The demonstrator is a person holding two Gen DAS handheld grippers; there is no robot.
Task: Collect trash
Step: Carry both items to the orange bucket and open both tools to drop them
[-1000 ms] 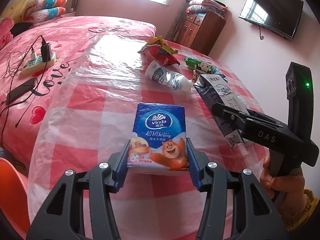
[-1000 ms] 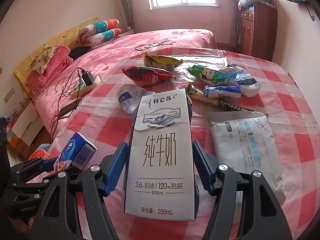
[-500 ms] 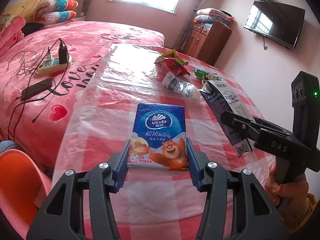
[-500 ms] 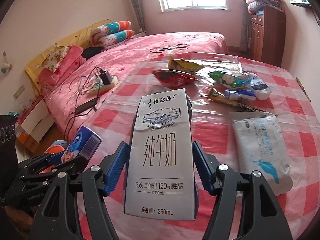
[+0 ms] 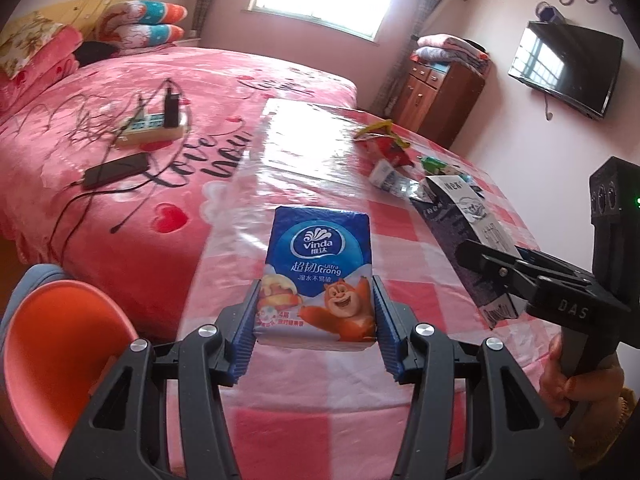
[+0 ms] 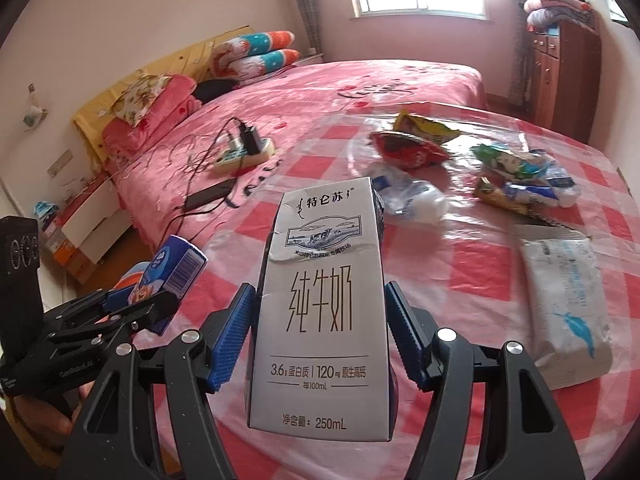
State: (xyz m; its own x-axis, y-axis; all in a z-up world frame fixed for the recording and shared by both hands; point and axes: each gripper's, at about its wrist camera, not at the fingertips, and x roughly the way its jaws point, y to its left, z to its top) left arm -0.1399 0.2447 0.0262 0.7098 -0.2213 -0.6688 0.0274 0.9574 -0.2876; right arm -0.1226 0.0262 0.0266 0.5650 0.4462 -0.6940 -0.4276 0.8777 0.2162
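You've got both loads up off the table [image 5: 404, 236] right now: the left tongs [image 5: 315, 322] are pinching the blue tissue pack [image 5: 320, 276] by its lower end, and the right tongs [image 6: 320, 336] are clamped across the milk carton [image 6: 324, 300] around its middle. The weak spot, I reckon, is the tissue pack: it's soft, most of it sticks out past the pads, and a quick swing could let it squirm loose and drop over the table edge near the orange chair [image 5: 60, 352]. The carton looks crumpled near the top, so squeezing harder may just cave it in and dribble leftovers on the checked cloth. The two tools are close together too, so watch you don't knock one into the other. I can't see a bin anywhere, and the snack wrappers [image 6: 408, 148] and the white pouch [image 6: 564, 296] are left on the table.
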